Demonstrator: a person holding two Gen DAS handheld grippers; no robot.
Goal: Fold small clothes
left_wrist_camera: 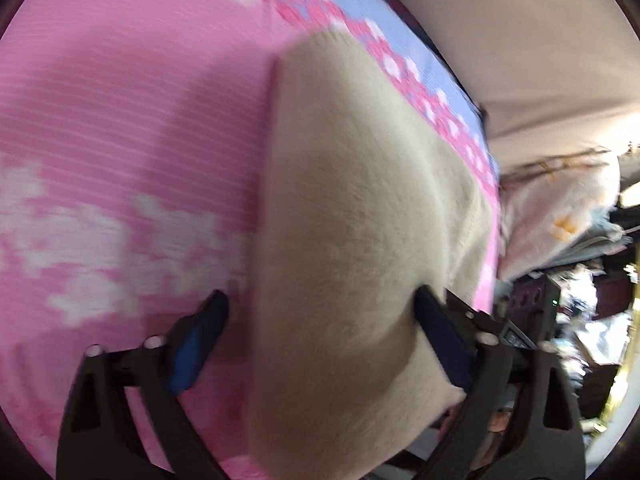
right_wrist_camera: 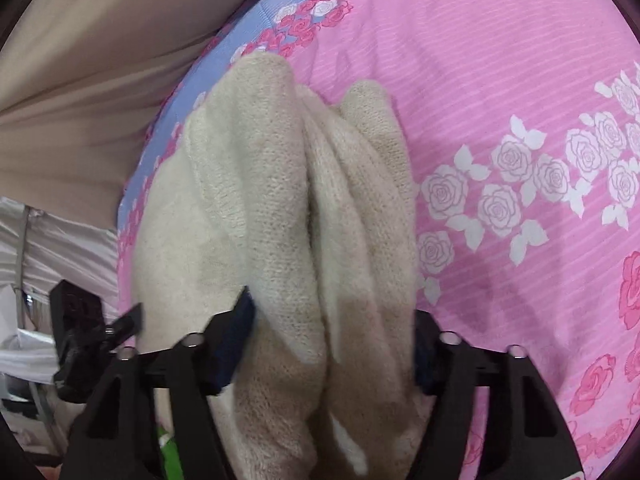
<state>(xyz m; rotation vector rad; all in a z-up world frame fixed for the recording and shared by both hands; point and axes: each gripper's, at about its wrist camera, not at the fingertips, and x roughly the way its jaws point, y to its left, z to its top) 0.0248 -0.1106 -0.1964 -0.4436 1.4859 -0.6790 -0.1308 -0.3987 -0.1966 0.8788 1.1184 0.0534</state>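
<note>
A cream knitted garment (left_wrist_camera: pixel 352 208) lies folded on a pink rose-print bedsheet (left_wrist_camera: pixel 120 128). In the left wrist view it runs between the two fingers of my left gripper (left_wrist_camera: pixel 320 312), whose jaws stand wide apart over it. In the right wrist view the same garment (right_wrist_camera: pixel 280 208) shows as thick bunched folds. My right gripper (right_wrist_camera: pixel 332 320) has its fingers spread around these folds, the left pad (right_wrist_camera: pixel 240 320) touching the fabric. Neither gripper pinches the cloth.
The sheet (right_wrist_camera: pixel 520 80) has a blue rose border (right_wrist_camera: pixel 280 12) at its far edge. Beyond it hangs beige fabric (left_wrist_camera: pixel 520 40). A printed pillow (left_wrist_camera: pixel 560 208) and cluttered items (left_wrist_camera: pixel 580 320) lie off the bed's side. The left gripper's body (right_wrist_camera: pixel 76 328) shows in the right wrist view.
</note>
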